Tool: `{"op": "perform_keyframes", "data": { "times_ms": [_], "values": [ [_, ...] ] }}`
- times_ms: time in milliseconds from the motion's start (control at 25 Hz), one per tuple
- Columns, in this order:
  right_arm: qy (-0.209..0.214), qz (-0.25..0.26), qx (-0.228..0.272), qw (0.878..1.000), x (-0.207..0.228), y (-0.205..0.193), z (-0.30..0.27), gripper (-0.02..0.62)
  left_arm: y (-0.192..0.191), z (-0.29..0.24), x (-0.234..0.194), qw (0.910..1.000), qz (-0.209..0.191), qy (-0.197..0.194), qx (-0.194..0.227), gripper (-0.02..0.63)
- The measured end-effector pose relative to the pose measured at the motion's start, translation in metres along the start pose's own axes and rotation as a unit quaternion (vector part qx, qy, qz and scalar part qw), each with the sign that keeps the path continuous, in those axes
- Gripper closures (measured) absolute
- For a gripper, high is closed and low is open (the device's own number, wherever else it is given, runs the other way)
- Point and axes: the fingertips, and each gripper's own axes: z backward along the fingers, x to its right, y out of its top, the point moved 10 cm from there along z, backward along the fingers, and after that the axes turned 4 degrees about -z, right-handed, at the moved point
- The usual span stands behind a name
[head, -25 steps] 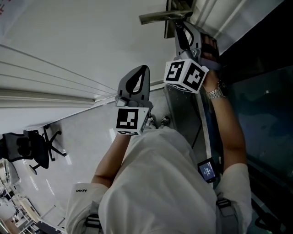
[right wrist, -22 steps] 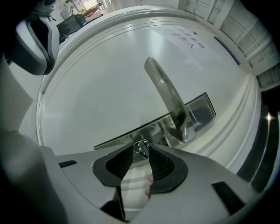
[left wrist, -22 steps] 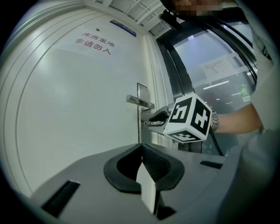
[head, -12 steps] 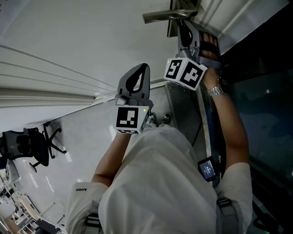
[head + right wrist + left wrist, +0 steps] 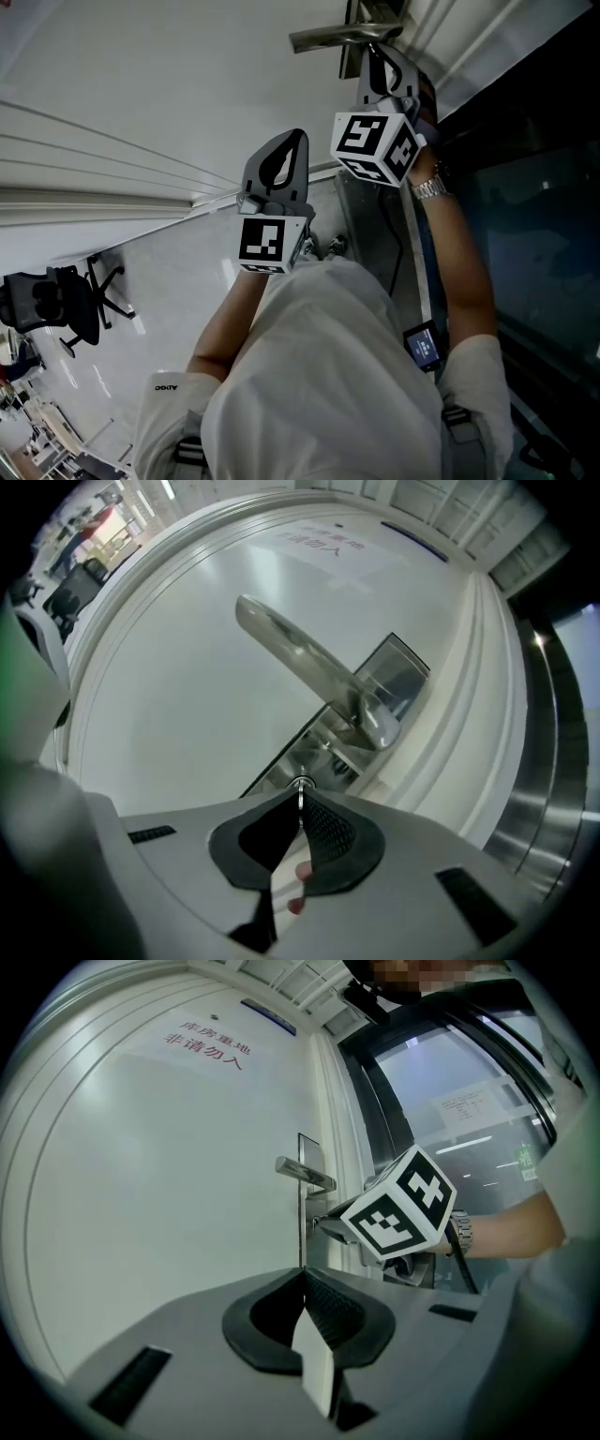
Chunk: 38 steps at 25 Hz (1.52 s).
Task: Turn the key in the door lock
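A black office chair (image 5: 56, 309) stands on a glossy pale floor (image 5: 178, 281), well below and to the left of the left claw (image 5: 292, 142) as seen from overhead. A small device (image 5: 425, 347) with a lit screen hangs beside a white shirt (image 5: 319, 375), far below the right claw (image 5: 380, 56). Seen from the left claw itself, red lettering (image 5: 208, 1044) sits high above it, with a narrow blue plate (image 5: 267, 1016) higher still. To the claw's right, dark glass (image 5: 441, 1072) carries what appears to be a paper notice (image 5: 472, 1102).
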Motion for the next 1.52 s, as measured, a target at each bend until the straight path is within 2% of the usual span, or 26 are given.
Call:
{"op": "perform_keyframes", "data": {
  "times_ms": [120, 240, 400, 560, 680, 800, 960, 1040, 1080, 1160, 1320, 1520],
  "values": [
    [0.009, -0.084, -0.004, 0.996, 0.005, 0.001, 0.001, 0.584, 0.001, 0.0, -0.001, 1.0, -0.002, 0.002, 0.0, 0.595],
    [0.017, -0.137, -0.016, 0.99, 0.009, 0.002, 0.0, 0.584, 0.0, 0.001, -0.002, 1.0, -0.004, 0.003, -0.001, 0.595],
    [0.039, -0.219, -0.026, 0.975, 0.013, 0.001, -0.002, 0.584, 0.001, 0.003, -0.003, 1.0, -0.005, 0.005, -0.001, 0.597],
    [0.064, -0.319, -0.022, 0.945, 0.016, -0.009, -0.006, 0.584, 0.001, 0.004, -0.001, 1.0, -0.004, 0.002, -0.001, 0.597],
    [0.077, -0.4, -0.025, 0.913, 0.018, -0.013, -0.006, 0.584, 0.001, 0.008, -0.001, 1.0, -0.001, 0.004, -0.003, 0.597],
    [0.088, -0.456, -0.03, 0.885, 0.019, -0.015, -0.006, 0.584, 0.002, 0.012, 0.0, 1.0, -0.002, 0.007, -0.004, 0.597],
    [0.091, -0.482, -0.033, 0.871, 0.019, -0.018, -0.007, 0.584, -0.001, 0.017, -0.002, 0.9999, 0.002, 0.015, -0.007, 0.595],
    [0.097, -0.505, -0.035, 0.857, 0.02, -0.02, -0.006, 0.584, -0.002, 0.02, -0.002, 0.9998, 0.002, 0.017, -0.007, 0.595],
    [0.102, -0.523, -0.036, 0.846, 0.021, -0.02, -0.006, 0.584, -0.002, 0.021, -0.002, 0.9998, 0.002, 0.018, -0.007, 0.595],
    [0.116, -0.567, -0.038, 0.815, 0.023, -0.022, -0.006, 0.584, -0.002, 0.024, -0.003, 0.9997, 0.003, 0.022, -0.007, 0.595],
    [0.144, -0.666, -0.046, 0.73, 0.025, -0.027, -0.008, 0.584, -0.002, 0.028, -0.006, 0.9995, 0.004, 0.031, -0.007, 0.595],
    [0.177, -0.751, -0.052, 0.634, 0.026, -0.033, -0.012, 0.584, -0.004, 0.029, -0.009, 0.9992, 0.005, 0.039, -0.009, 0.595]
  ]
}}
